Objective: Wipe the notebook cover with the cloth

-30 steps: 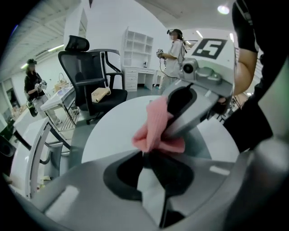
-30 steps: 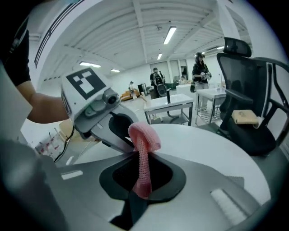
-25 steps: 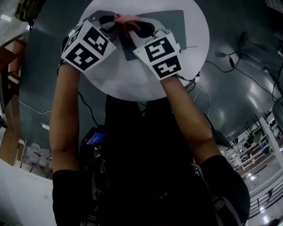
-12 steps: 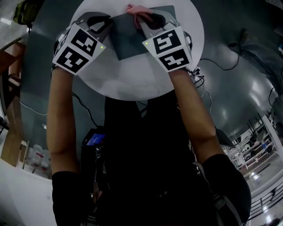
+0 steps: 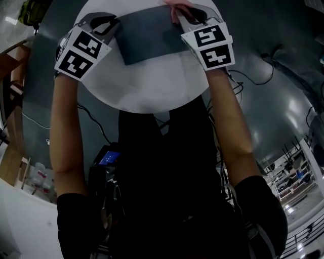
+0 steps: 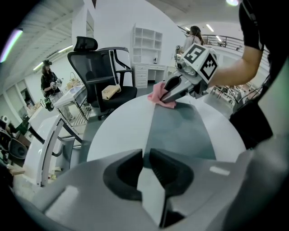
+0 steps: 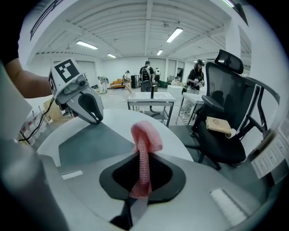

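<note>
A dark grey notebook (image 5: 152,33) lies flat on the round white table (image 5: 147,86). My right gripper (image 5: 185,11) is at the notebook's far right corner, shut on a pink cloth (image 5: 177,5). In the right gripper view the cloth (image 7: 145,135) stands up from the jaws in a loop and droops over. My left gripper (image 5: 115,30) is shut, its tip resting at the notebook's left edge (image 6: 180,131). The left gripper view shows my right gripper (image 6: 174,92) pressing the cloth (image 6: 160,97) onto the notebook's far end.
A black office chair (image 6: 97,67) stands just beyond the table's far side, also seen as the chair (image 7: 230,117) in the right gripper view. Cables (image 5: 253,76) trail on the dark floor at the right. Desks, shelves and several people are farther back.
My right gripper has carried the cloth across the notebook toward its far right corner. My left gripper has shifted left to the notebook's edge, so more of the cover shows between them.
</note>
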The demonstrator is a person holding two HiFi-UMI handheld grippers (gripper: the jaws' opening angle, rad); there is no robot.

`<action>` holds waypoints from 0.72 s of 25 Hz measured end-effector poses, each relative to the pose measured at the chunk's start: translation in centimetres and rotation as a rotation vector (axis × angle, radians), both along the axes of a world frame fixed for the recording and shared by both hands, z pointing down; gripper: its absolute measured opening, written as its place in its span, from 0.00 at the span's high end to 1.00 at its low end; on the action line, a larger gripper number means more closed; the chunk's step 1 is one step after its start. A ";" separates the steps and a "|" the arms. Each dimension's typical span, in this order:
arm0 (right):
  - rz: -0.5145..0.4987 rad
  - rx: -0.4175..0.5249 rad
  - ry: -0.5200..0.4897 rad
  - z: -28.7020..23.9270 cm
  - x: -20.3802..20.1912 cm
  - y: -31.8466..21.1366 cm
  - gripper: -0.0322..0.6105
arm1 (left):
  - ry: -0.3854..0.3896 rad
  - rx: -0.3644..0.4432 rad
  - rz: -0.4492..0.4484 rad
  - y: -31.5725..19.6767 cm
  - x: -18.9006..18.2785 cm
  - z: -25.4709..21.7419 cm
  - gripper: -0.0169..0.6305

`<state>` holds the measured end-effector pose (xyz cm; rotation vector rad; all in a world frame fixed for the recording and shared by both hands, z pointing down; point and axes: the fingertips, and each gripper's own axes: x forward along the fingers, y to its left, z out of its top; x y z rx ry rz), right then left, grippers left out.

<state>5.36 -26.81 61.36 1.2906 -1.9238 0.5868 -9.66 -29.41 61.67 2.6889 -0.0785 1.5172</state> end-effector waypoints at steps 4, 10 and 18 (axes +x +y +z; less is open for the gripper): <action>0.005 0.011 0.010 -0.5 3.8 1.6 0.91 | 0.007 0.056 -0.043 1.5 2.2 -0.6 0.91; 0.081 -0.018 0.022 -0.1 6.7 0.8 0.91 | -0.004 0.145 -0.103 -0.1 0.1 0.0 0.91; -0.114 0.195 -0.266 -13.4 3.5 5.3 0.90 | 0.180 0.178 -0.290 5.1 3.2 -9.9 0.91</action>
